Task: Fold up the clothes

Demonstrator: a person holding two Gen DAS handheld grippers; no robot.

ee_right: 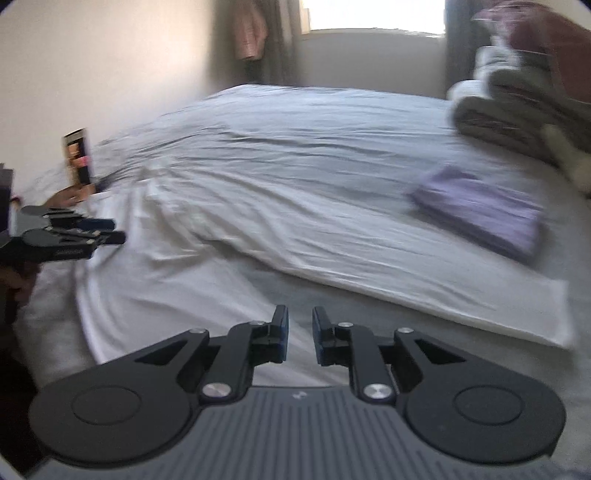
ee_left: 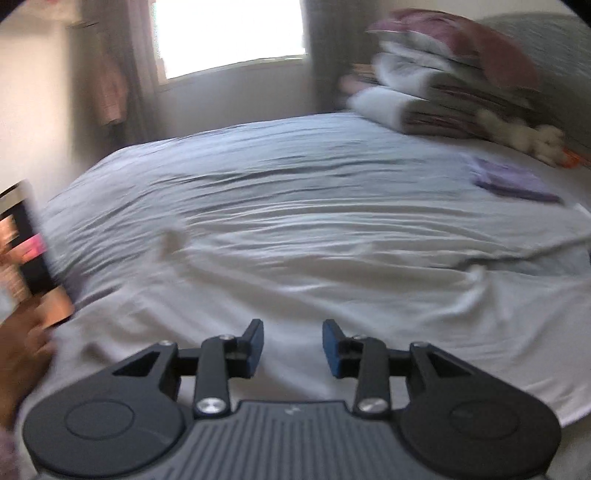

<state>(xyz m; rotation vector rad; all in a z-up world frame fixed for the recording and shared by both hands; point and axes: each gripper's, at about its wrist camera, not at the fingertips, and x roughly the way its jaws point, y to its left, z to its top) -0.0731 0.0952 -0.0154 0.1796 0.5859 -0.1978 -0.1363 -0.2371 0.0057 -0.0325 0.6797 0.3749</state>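
A white garment point(ee_left: 295, 258) lies spread and creased across the bed, reaching from the near edge to the right; in the right wrist view the same white garment point(ee_right: 332, 236) shows a straight folded edge at the right. My left gripper point(ee_left: 293, 347) hovers over its near part, open, with nothing between the blue pads. My right gripper point(ee_right: 300, 336) is open by a narrow gap and holds nothing, just above the near edge of the cloth. The left gripper point(ee_right: 114, 230) also shows from the side at the far left. A folded purple garment point(ee_left: 513, 182) point(ee_right: 480, 210) rests at the right.
The bed's pale sheet point(ee_left: 258, 155) fills the view. Stacked pillows and blankets point(ee_left: 443, 85) point(ee_right: 524, 92) sit at the far right with a plush toy point(ee_left: 532, 136) beside them. A dark upright box point(ee_left: 26, 240) point(ee_right: 79, 158) stands at the left edge by a hand point(ee_left: 22, 343). A window point(ee_left: 229, 33) is behind.
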